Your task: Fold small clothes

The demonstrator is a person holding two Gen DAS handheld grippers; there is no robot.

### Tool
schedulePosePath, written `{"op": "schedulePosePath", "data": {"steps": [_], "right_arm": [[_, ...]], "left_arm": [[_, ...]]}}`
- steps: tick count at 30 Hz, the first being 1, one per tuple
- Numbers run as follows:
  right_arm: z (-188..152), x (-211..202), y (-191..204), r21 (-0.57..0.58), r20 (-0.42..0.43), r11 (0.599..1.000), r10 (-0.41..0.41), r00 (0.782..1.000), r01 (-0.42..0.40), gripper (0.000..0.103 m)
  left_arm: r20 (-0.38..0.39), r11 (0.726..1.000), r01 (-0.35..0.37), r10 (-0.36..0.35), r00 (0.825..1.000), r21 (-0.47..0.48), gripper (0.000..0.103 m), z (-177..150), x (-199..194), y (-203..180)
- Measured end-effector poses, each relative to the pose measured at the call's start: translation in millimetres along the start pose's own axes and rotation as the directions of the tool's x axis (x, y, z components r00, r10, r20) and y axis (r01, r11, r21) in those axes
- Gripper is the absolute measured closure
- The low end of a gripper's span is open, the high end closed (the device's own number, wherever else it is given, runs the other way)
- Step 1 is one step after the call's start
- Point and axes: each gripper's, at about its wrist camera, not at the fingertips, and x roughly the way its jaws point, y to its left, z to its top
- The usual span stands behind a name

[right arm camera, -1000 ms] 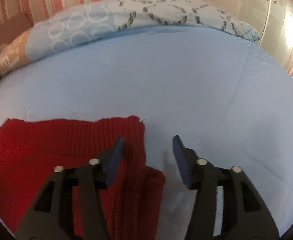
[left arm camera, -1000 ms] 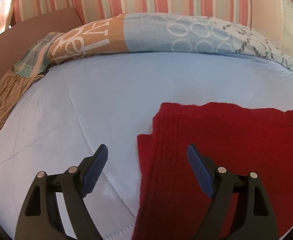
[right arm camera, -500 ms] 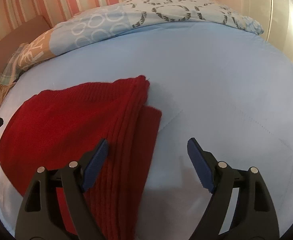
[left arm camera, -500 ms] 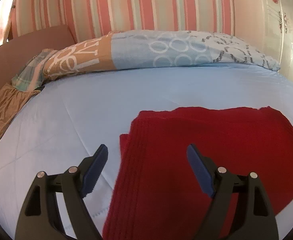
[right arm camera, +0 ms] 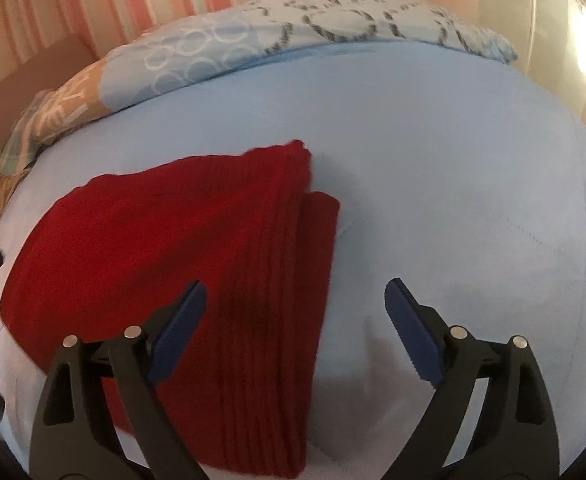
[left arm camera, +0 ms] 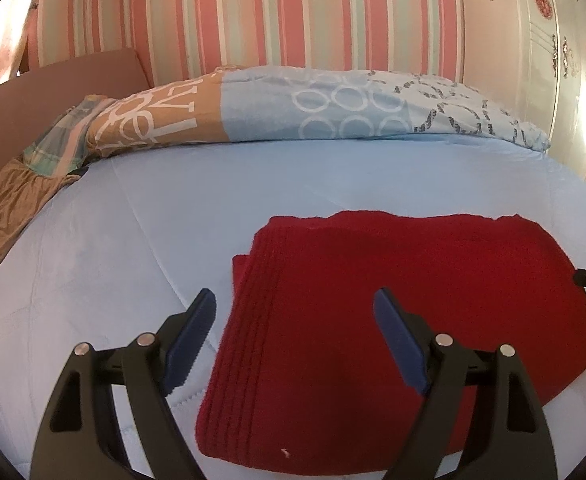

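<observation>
Jaws of the left gripper (left arm camera: 295, 306) stand spread with nothing pinched; the sweater's (left arm camera: 393, 320) ribbed left edge runs up between them, lying flat on the bed (left arm camera: 153, 220) below, apart from the blue pads. Its right pad hangs over red knit, its left pad over bare blue cover. Jaws of the right gripper (right arm camera: 296, 300) are opening, wide apart, and no cloth is caught in them: the sweater's (right arm camera: 197, 248) ribbed right edge lies under the left pad, and the right pad is over bare bed (right arm camera: 433, 160).

Just past both sets of jaws the sweater lies folded into a flat block, with a second layer poking out beyond the ribbed band at each side. In the left view a black tip of the right gripper shows at the frame's right edge, beside the sweater's far right side.

Well beyond the jaws, plain cover stretches to a duvet (left arm camera: 333, 112) rolled along the far edge of the bed, printed with circles and letters. To its left sit a checked cloth (left arm camera: 61, 148) and a brown one (left arm camera: 13, 196). Behind rises a striped wall (left arm camera: 293, 20).
</observation>
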Motion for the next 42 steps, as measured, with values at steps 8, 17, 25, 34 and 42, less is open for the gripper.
{"op": "schedulePosePath", "data": {"steps": [8, 17, 25, 34, 42], "right_arm": [[2, 39, -10, 0.040, -0.109, 0.999, 0.007, 0.994, -0.002, 0.009], [1, 36, -2, 0.033, -0.111, 0.986, 0.166, 0.980, -0.163, 0.080], [2, 10, -4, 0.031, -0.042, 0.985, 0.172, 0.984, -0.171, 0.084], [17, -48, -20, 0.001, 0.083, 0.998, 0.055, 0.995, -0.055, 0.084], [32, -92, -8, -0.031, 0.127, 0.999, 0.014, 0.992, -0.010, 0.084]], "left_arm": [[0.000, 1.000, 0.010, -0.010, 1.000, 0.007, 0.021, -1, 7, -6], [-0.016, 1.000, 0.013, -0.013, 1.000, 0.001, 0.021, -8, 11, -7], [-0.020, 1.000, 0.011, -0.011, 1.000, 0.015, 0.021, -9, 7, -5], [0.000, 1.000, 0.013, -0.013, 1.000, 0.018, 0.021, -3, -3, -9], [-0.001, 0.999, 0.037, -0.037, 0.999, 0.007, 0.021, -4, -6, -16]]}}
